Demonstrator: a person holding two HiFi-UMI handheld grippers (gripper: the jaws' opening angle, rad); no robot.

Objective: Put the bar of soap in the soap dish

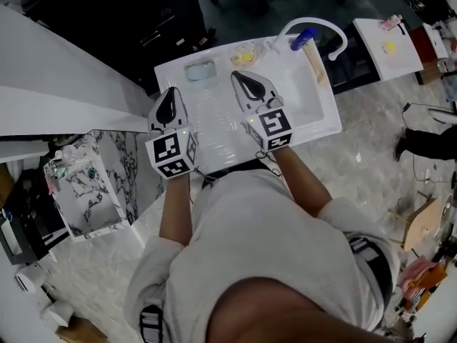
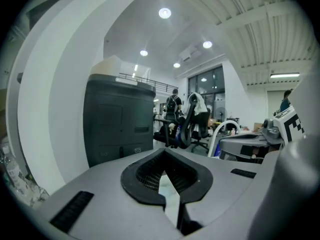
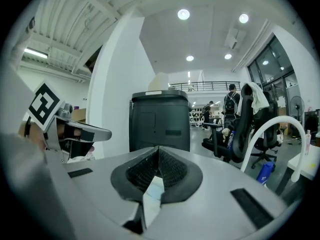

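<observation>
Over sink (image 1: 327, 122), both grippers (image 1: 171, 97) (image 1: 243, 83) closed, empty.

Overhead, two level views; shared faucet (image 1: 323, 22)

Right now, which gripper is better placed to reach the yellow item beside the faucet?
Right, probably: the right gripper, shut, sits just before the yellow item; the left gripper hangs nearer the pale blue item.
</observation>
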